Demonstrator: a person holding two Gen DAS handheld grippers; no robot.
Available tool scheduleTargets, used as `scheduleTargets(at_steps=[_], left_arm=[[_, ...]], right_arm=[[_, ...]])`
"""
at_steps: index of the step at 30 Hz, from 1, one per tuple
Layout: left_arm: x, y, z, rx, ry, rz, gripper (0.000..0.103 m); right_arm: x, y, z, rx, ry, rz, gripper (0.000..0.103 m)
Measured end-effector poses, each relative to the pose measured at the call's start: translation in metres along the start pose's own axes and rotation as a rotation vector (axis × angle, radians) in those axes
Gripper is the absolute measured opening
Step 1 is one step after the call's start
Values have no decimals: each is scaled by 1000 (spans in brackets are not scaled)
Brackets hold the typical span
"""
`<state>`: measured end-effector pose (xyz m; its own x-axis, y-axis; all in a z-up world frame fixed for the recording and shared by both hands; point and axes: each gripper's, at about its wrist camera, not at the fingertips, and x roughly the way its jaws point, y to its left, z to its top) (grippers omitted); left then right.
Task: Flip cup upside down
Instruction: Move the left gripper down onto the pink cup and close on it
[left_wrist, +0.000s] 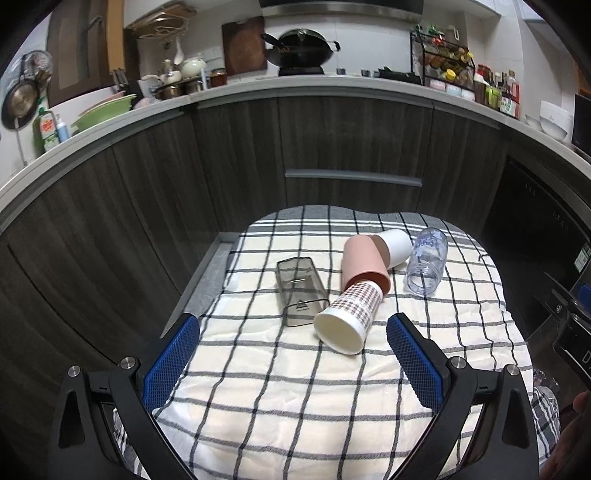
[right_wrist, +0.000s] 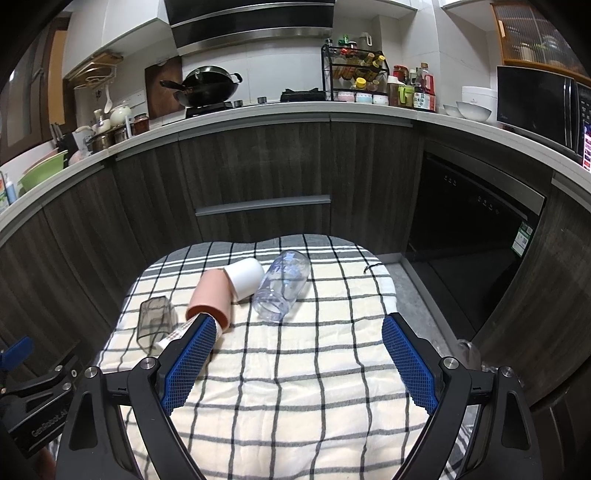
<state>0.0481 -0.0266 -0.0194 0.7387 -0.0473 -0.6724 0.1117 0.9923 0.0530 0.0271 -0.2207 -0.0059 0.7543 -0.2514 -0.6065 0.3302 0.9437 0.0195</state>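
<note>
Several cups lie on their sides on the checked cloth (left_wrist: 280, 387). A houndstooth paper cup (left_wrist: 347, 317) points its white mouth toward me, just ahead of my open, empty left gripper (left_wrist: 291, 332). Behind it lie a pink cup (left_wrist: 364, 264), a white cup (left_wrist: 397, 245), a clear plastic cup (left_wrist: 426, 260) and a smoky square cup (left_wrist: 299, 291). In the right wrist view my open, empty right gripper (right_wrist: 299, 325) hovers short of the clear cup (right_wrist: 282, 290), white cup (right_wrist: 245, 277) and pink cup (right_wrist: 210, 297); its left finger hides most of the houndstooth cup (right_wrist: 173, 334).
The cloth (right_wrist: 295, 369) covers a small table in front of dark wood kitchen cabinets (left_wrist: 332, 147). A black oven door (right_wrist: 476, 229) stands at the right. The left gripper's body (right_wrist: 33, 402) shows at the left edge of the right wrist view.
</note>
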Motion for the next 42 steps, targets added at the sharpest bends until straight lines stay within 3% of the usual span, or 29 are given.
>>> scheduleTargets(at_steps=[20, 28, 42], left_arm=[[117, -66, 69, 150, 210, -64, 103], [178, -100, 83, 243, 388, -80, 103], [265, -119, 90, 246, 650, -96, 102]], right_arm=[[81, -10, 44, 12, 67, -44, 91], [117, -12, 61, 6, 108, -51, 91], [191, -16, 76, 49, 211, -59, 91]])
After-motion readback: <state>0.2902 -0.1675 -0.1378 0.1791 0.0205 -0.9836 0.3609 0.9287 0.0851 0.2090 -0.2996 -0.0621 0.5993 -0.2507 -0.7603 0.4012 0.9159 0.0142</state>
